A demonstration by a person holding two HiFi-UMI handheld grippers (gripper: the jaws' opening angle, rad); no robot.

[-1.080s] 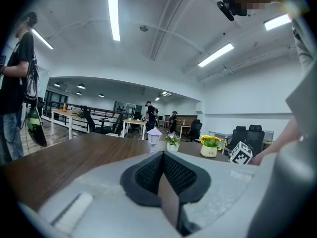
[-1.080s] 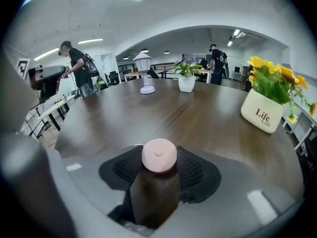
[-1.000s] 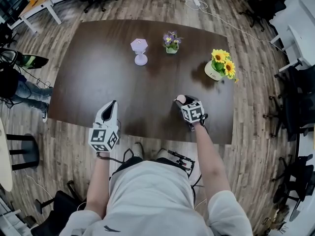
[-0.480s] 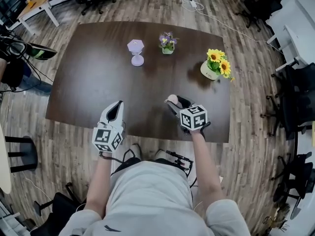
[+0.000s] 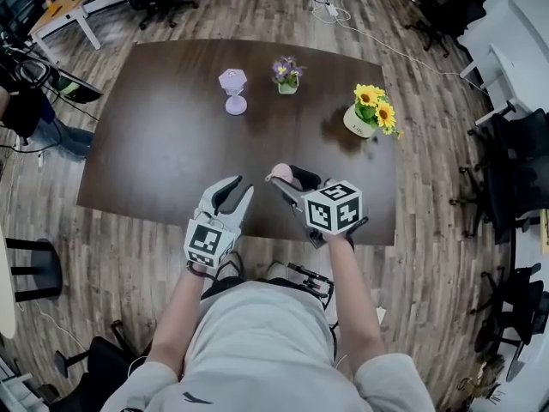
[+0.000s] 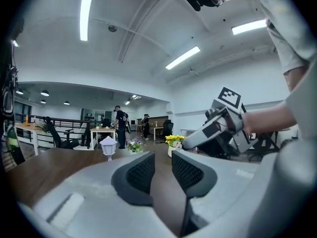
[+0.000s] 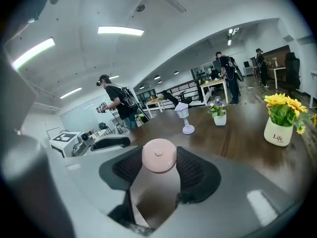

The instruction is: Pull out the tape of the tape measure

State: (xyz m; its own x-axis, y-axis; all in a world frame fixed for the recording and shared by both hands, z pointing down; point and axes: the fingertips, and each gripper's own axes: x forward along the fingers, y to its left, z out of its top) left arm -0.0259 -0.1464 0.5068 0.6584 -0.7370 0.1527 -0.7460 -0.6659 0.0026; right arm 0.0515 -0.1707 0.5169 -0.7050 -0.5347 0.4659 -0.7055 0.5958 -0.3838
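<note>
Pinched by its round sides in the right gripper (image 5: 283, 178), raised over the desk's (image 5: 163, 136) near edge, the pink tape measure (image 7: 158, 155) could twist free if the tape is tugged off-line. The left gripper (image 5: 233, 187) is held nearly level just beside it, and its jaws have just been opening with nothing between them. I cannot make out the tape's tab.

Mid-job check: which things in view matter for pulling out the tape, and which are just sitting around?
In the job: pink round tape measure, gripped in the right claw; left claw, its jaws just been opening, nothing between them.
Lying about: lilac lantern ornament; purple flower pot; sunflower pot; all on the table.
</note>
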